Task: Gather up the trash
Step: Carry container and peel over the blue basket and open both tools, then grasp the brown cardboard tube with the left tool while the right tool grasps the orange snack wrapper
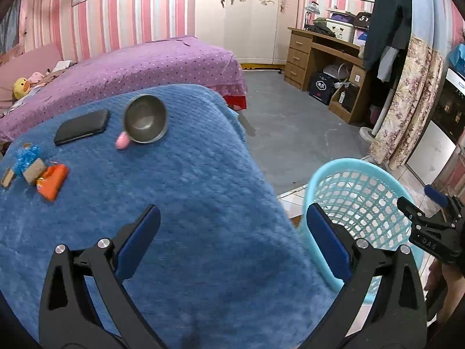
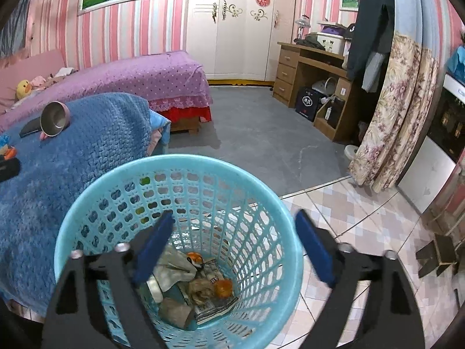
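Right gripper (image 2: 232,250), fingers apart, over basket (image 2: 96,195) trash (image 2: 200,288); left gripper (image 1: 232,244) likewise, empty.

A metal bowl (image 1: 146,118) sits on the blue blanket (image 1: 189,192), a black phone (image 1: 82,127) just beside it. Behind stands a bed with a purple spread (image 1: 139,67). A wooden desk (image 1: 322,58) stands against the far wall.

Waffle-textured blue blanket (image 1: 189,189); light blue lattice wastebasket (image 2: 261,180). Far left on blanket: orange wrapper (image 1: 52,181), black phone (image 1: 82,126), grey metal bowl (image 1: 145,119). Bedspread (image 1: 139,67) purple, white-dotted; walls pink-striped.
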`<act>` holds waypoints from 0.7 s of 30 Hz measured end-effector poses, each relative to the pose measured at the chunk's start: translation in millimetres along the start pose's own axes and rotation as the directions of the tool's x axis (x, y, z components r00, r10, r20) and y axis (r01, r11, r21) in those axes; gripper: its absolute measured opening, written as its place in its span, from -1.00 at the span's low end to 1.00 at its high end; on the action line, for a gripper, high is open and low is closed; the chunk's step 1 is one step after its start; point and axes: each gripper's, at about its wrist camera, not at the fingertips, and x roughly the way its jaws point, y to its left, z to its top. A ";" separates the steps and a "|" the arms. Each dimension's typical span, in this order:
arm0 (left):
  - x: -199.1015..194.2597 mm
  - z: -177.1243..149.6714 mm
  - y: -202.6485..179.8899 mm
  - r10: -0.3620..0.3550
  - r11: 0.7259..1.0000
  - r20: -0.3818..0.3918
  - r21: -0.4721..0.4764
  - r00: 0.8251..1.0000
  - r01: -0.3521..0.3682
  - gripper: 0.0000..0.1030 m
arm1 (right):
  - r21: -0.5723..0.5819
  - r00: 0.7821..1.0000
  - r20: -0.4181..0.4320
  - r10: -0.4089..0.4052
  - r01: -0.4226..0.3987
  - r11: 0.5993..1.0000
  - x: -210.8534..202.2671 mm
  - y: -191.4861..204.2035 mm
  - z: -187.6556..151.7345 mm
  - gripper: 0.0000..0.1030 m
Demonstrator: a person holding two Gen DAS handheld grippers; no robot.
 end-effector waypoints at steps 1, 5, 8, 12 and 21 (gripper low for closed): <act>-3.5 0.7 7.9 0.008 1.000 0.006 0.003 1.000 -0.008 0.89 | -0.007 1.000 0.004 0.003 -0.003 1.000 -2.2 7.7 3.3 0.83; -15.9 3.7 47.0 0.052 0.999 0.014 0.006 0.999 -0.052 0.89 | -0.036 1.000 0.021 -0.008 0.008 0.999 -8.9 35.9 16.4 0.91; -24.3 10.8 81.5 0.081 0.997 0.020 -0.004 0.997 -0.080 0.89 | -0.022 0.999 0.039 0.017 -0.016 1.000 -14.2 61.7 26.7 0.91; -32.3 16.7 136.5 0.118 0.992 0.021 -0.055 0.993 -0.117 0.89 | -0.005 0.996 0.052 0.078 -0.078 0.997 -16.8 105.9 39.6 0.91; -31.7 7.9 259.5 0.239 0.963 -0.030 -0.121 0.971 -0.241 0.89 | -0.096 0.980 0.063 0.189 -0.183 0.978 -17.4 244.4 61.6 0.91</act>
